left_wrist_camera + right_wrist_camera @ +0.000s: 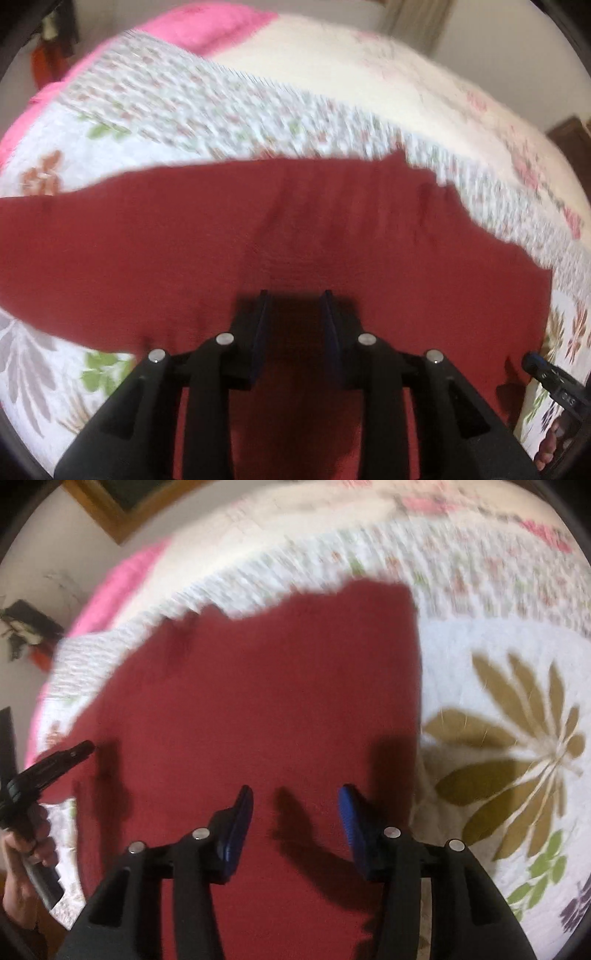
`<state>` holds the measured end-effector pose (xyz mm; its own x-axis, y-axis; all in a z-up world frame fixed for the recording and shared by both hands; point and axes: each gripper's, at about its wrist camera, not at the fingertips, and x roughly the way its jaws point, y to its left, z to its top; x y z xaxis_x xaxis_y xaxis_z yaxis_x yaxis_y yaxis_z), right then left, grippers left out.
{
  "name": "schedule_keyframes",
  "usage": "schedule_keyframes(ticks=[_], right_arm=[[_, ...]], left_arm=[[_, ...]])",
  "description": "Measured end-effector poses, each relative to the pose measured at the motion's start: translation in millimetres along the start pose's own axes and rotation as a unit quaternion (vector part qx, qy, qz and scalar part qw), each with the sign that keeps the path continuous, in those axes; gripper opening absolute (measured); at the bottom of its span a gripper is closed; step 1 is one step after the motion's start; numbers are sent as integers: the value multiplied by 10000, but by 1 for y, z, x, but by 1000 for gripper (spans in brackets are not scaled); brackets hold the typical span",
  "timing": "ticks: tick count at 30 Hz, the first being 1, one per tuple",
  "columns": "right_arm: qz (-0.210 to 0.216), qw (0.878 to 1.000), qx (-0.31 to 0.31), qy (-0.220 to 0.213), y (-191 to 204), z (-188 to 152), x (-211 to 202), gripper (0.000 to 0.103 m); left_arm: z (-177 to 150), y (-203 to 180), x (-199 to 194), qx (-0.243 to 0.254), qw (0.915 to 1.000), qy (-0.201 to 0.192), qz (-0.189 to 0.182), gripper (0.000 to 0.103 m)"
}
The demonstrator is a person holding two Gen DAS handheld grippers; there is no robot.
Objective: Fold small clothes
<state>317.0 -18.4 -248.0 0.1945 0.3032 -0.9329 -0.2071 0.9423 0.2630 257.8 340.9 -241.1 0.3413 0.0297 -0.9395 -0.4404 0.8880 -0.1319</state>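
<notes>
Floral quilt (122,122) covers the bed, and the red garment (229,236) lies spread flat on it, directly beneath both your tools. Your left gripper (295,295) hovers over its middle, jaws narrowly parted, empty; your right gripper (295,794) is spread wide, nearer the garment's straight right edge.

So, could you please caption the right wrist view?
Open right gripper above red garment spread on floral quilt.
</notes>
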Motion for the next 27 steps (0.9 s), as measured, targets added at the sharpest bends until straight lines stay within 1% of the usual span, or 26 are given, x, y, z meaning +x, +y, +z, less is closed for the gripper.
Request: schedule_keyframes(ticks=[1, 2, 3, 4, 6, 7, 8, 9, 10, 12, 13, 15, 16, 18, 20, 22, 25, 27], right_arm=[[15, 10000, 75, 37, -4, -1, 7, 49], [1, 10000, 94, 15, -4, -2, 9, 49], [-103, 9999, 35, 19, -1, -2, 9, 49], [-217, 9997, -69, 46, 4, -1, 6, 53], [-281, 9995, -151, 78, 16, 2, -4, 57], [-242, 9996, -161, 56, 21, 4, -8, 58], [-164, 9997, -183, 4, 30, 5, -15, 59], [-132, 9997, -213, -24, 41, 4, -20, 62], [-142, 9996, -247, -25, 47, 4, -24, 66], [-179, 9991, -397, -21, 70, 3, -27, 68], [-140, 9987, -480, -30, 85, 3, -27, 70], [-180, 9983, -560, -2, 104, 3, -24, 75], [-194, 9980, -602, -8, 117, 6, -19, 79], [-132, 9978, -652, -11, 134, 6, -12, 84], [-70, 9976, -690, 44, 150, 9, -4, 86], [-23, 9972, -744, 83, 168, 9, 5, 87], [32, 9961, -865, 154, 188, 7, 13, 87], [24, 9953, -956, 181, 202, 7, 20, 87]], left_arm=[[-1, 0, 12, 52, 9998, 178, 64, 28], [-3, 1, 20, 124, 9997, 185, 88, 29], [-3, 0, 21, 257, 9996, 104, 93, 29], [-3, 1, 19, 326, 9994, 104, 83, 29], [-2, 4, 8, 361, 9993, 88, -27, 29], [-2, 12, -4, 316, 9994, 61, -91, 35], [-3, 18, -13, 281, 9995, 41, -121, 53], [-4, 27, -22, 243, 9996, 13, -130, 60], [-6, 41, -34, 216, 9997, -45, -81, 62], [-8, 69, -51, 165, 9998, -89, 42, 66], [-10, 93, -61, 17, 9998, -69, 179, 69], [-14, 134, -76, -342, 9989, -59, 309, 69], [-16, 166, -85, -602, 9971, -42, 472, 69], [-18, 202, -95, -810, 9941, -87, 715, 69], [-17, 245, -105, -921, 9901, -106, 1052, 71], [-16, 282, -114, -1094, 9861, -102, 1248, 72], [-19, 336, -131, -1519, 9793, -154, 1328, 74], [-24, 364, -139, -1819, 9748, -223, 1274, 75]])
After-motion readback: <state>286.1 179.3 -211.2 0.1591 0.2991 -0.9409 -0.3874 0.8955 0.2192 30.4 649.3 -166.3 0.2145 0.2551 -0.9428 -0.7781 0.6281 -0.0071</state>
